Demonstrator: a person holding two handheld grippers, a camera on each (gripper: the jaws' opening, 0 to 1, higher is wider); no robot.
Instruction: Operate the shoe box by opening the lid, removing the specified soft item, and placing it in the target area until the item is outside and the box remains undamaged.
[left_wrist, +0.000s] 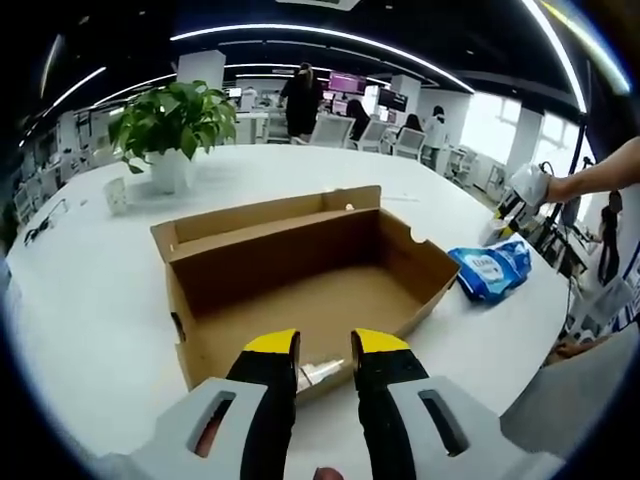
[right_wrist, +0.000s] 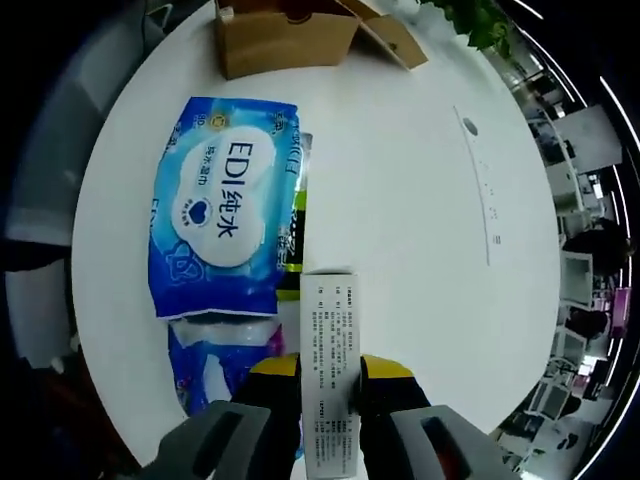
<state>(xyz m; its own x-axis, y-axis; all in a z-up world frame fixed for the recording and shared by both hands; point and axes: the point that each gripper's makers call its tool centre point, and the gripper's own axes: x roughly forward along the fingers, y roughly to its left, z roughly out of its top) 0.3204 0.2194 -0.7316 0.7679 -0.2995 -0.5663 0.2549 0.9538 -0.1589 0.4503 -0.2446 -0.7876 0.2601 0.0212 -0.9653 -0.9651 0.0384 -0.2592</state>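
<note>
The box (left_wrist: 300, 275) sits open on the white table (left_wrist: 90, 300), its lid folded back on the far side and its brown floor almost bare; a small pale scrap (left_wrist: 322, 373) lies at the near wall, right between the yellow tips of the left gripper (left_wrist: 325, 345), whose jaws stand apart with nothing in them. To the right of the box lies the blue wipes pack (left_wrist: 492, 268), already outside, flat on the table. In the right gripper view the same pack (right_wrist: 225, 225) lies label up, with a second blue pack (right_wrist: 215, 365) just nearer and a thin green-edged item (right_wrist: 297, 230) tucked along its right side. The right gripper (right_wrist: 330, 370) is clamped on a small white carton (right_wrist: 330, 370) printed with fine text, held above the packs (whether it touches them I cannot tell). The wipes pack looks light, soft and baggy, with a slick film skin that should dent and slide under pressure; I would take it across a short edge or the crimped end seam, where the jaws can bite folded film rather than the puffy middle. The carton seems stiffer but crushable, so a gentle squeeze on its flat faces suits it. A potted plant (left_wrist: 170, 125) stands far left.
</note>
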